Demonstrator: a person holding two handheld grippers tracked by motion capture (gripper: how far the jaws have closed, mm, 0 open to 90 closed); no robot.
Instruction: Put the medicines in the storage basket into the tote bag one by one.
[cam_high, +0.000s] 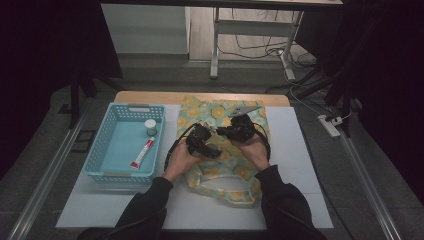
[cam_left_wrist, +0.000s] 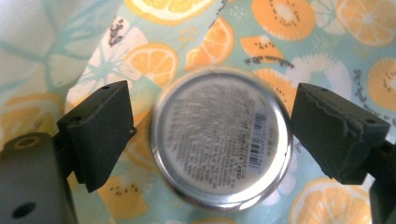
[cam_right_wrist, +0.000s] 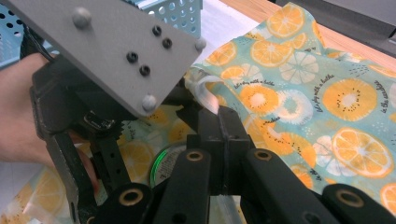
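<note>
step: setting round tin (cam_left_wrist: 222, 137) into fruit-print bag (cam_high: 220, 145) | left gripper (cam_left_wrist: 210, 135): jaws wide, straddling tin, pads clear | right gripper (cam_right_wrist: 219, 123): clamped on bag's edge, holding mouth open | advice: retreat straight, avoid snagging fabric

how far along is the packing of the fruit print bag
Partly done. The round tin lies on the fruit-print bag between the open left claw, pads clear of it. The right claw is shut on the bag's edge. Left: the tube and small jar wait in the blue basket.
</note>
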